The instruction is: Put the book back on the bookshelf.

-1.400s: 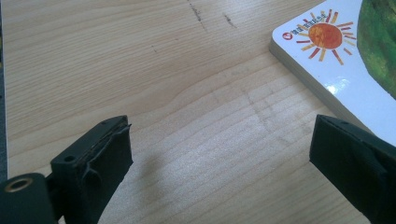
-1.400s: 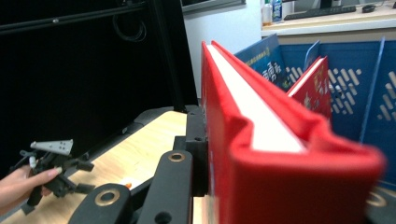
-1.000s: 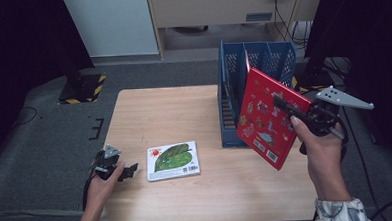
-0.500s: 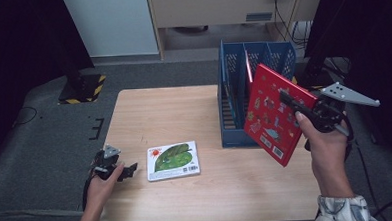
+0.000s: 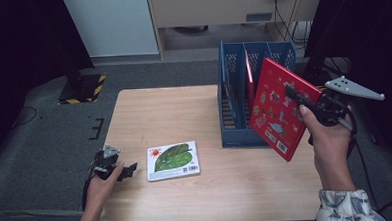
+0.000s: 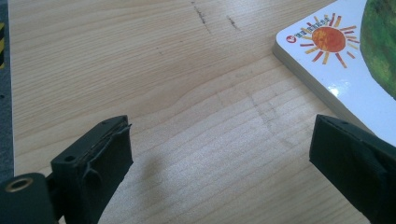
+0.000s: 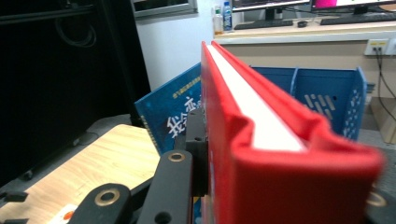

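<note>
My right tongs (image 5: 303, 102) pinch the big red hardcover book (image 5: 276, 108), tilted beside the blue plastic file rack (image 5: 234, 109) at the table's far right edge, and I think the next move needs it upright over a free slot, while my left tongs (image 5: 121, 170) rest spread near the near left corner.

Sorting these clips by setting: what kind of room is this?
Probably an office or lab: a desk with monitors and a keyboard at the back, a wall socket, and a wooden table on grey carpet.

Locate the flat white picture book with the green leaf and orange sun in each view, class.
High view: white picture book lies flat, front-left, beside the left gripper.
Left gripper view: its sun corner sits upper right.
Right gripper view: cannot tell.
Shared landmark: the wooden table.
</note>
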Tool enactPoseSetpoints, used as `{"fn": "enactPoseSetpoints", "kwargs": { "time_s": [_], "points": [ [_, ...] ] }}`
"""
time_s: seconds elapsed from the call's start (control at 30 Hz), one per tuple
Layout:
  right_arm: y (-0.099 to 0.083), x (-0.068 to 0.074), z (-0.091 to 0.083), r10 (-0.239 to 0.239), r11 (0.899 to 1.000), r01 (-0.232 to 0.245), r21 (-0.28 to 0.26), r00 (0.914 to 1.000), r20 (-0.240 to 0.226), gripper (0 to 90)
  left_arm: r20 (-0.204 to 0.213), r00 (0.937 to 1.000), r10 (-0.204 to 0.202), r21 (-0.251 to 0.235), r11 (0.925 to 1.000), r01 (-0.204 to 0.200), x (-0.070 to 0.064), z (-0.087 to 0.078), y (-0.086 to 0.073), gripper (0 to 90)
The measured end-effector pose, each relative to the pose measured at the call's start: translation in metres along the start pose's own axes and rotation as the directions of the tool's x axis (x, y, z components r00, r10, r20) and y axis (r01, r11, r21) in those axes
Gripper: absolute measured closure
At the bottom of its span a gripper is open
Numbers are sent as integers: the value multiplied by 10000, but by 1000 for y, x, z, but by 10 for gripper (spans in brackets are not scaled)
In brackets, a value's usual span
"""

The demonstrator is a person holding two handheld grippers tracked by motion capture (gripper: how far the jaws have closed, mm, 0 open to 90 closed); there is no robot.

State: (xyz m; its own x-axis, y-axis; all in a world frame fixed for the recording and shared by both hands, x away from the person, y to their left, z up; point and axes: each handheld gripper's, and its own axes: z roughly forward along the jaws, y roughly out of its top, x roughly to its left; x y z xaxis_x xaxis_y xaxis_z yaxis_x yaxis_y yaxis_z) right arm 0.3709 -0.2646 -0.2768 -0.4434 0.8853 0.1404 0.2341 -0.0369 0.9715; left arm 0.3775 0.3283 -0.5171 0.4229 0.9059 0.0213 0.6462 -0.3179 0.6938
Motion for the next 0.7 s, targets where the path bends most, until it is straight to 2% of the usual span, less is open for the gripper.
{"fn": "enactPoseSetpoints", "kwargs": {
  "time_s": [0.4, 0.7],
  "points": [
    [9, -6, 11, -32, 10000, 32, 7, 9993, 379, 798, 9, 10000, -6, -8, 10000, 6, 0, 0, 0, 50],
    [14, -8, 21, -237, 9996, 227, 139, 9968, 765, 798, 22, 10000, 7, -22, 10000, -7, 0, 1, 0, 50]
  ]
}}
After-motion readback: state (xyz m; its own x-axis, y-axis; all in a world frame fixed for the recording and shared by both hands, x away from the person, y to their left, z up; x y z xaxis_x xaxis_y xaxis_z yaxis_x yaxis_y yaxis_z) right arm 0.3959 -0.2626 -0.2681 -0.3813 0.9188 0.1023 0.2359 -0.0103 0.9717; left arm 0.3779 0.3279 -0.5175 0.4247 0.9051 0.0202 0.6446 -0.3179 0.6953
